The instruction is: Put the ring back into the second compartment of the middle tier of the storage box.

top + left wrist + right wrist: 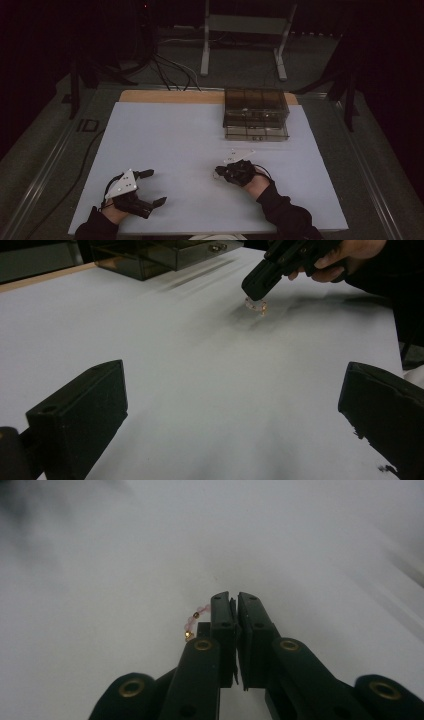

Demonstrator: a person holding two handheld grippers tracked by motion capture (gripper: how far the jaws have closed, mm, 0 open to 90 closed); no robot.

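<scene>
A short string of pale pink and gold beads hangs from the closed jaws of my right gripper, sticking out on their left side. In the left gripper view the beads dangle under the right gripper, at or just above the white sheet; I cannot tell if they touch it. In the high view the right gripper is right of centre, pointing left. My left gripper rests near the front left, jaws wide apart and empty, also shown as the left gripper.
A smoky transparent drawer box stands at the back right of the white sheet, seen too as the drawer box. A wooden table edge runs behind it. Cables and a stand lie on the floor beyond.
</scene>
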